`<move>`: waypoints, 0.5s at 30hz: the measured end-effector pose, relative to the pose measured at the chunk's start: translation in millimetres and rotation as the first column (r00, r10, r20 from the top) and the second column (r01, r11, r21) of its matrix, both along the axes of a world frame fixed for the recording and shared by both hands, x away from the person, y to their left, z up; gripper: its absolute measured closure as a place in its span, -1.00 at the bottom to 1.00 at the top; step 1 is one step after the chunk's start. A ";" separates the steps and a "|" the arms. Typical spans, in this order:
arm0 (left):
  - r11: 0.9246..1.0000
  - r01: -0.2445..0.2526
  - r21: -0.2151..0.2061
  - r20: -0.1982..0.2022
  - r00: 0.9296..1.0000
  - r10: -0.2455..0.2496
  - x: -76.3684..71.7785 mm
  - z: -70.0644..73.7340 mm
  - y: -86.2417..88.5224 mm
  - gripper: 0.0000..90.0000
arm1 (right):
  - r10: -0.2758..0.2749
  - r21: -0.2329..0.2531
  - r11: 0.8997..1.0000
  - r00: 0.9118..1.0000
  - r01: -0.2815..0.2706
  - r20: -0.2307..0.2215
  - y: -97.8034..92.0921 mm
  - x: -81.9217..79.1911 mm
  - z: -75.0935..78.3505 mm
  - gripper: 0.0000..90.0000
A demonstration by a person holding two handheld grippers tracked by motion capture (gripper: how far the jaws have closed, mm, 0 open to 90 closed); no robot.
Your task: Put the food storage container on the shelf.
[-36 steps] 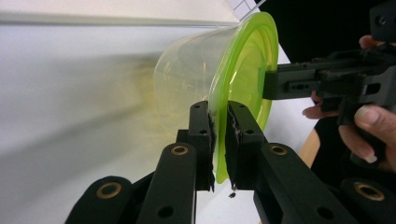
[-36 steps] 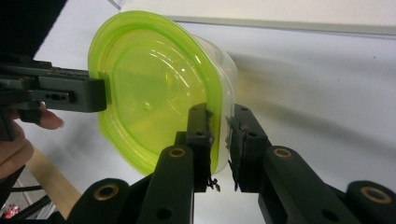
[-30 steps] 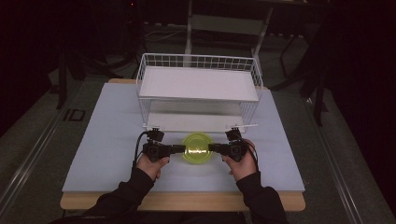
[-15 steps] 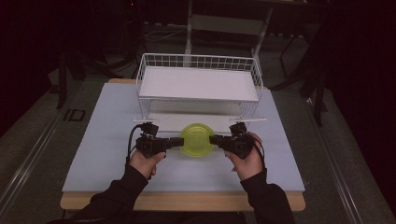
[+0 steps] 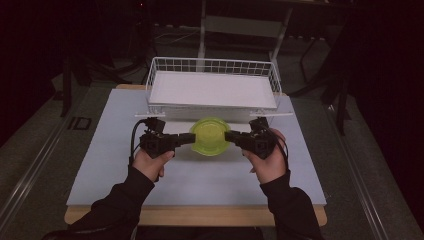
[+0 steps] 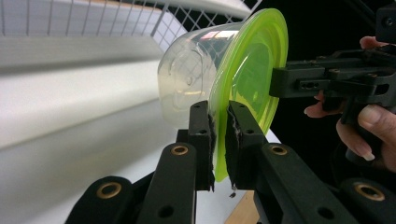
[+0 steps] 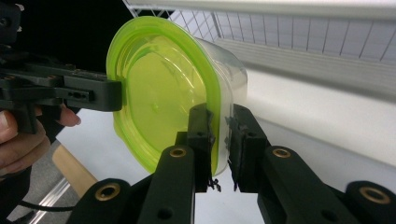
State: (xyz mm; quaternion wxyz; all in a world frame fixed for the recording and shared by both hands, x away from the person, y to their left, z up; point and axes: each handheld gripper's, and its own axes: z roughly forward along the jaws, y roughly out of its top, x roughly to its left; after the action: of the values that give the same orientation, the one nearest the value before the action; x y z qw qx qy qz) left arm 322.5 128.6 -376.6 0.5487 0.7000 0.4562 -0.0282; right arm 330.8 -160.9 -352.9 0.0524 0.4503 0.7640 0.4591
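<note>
Tub (image 6: 187, 79) rim edge hidden between left tool (image 6: 219, 140) pads; same at right tool (image 7: 220, 140). Tub's far side behind the green lid (image 7: 159, 93) in the right gripper view. Basket (image 6: 84, 18) beside the tub cut off at top, blurred. Person's elbows cut off below the tabletop (image 5: 100, 165).

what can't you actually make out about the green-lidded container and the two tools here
- Whether the container holds anything: high view, the green lid faces the camera and covers it.
- Rim under the left tool: left gripper view, hidden by its pads.
- Rim under the right tool: right gripper view, hidden likewise.
- Table beneath the wire basket: high view, hidden by its white floor.
</note>
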 end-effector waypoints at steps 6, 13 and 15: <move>1.000 -0.015 -0.010 0.020 1.000 0.015 6.5 17.7 2.6 0.83 | -0.008 0.010 1.000 1.000 0.007 0.019 4.0 7.7 23.1 0.77; 0.999 -0.033 -0.019 0.040 0.999 0.033 18.0 39.6 4.8 0.83 | -0.011 0.021 1.000 1.000 0.011 0.024 6.6 19.0 43.8 0.78; 0.999 -0.036 -0.015 0.045 0.998 0.037 21.4 44.7 4.7 0.82 | -0.018 0.018 1.000 0.999 0.017 0.030 7.8 22.3 50.0 0.78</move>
State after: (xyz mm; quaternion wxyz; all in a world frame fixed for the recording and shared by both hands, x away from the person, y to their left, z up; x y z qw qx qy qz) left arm 343.9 133.2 -332.0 0.5642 0.6881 0.4562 -0.0054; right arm 353.1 -153.1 -302.9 0.0638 0.4505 0.7549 0.4723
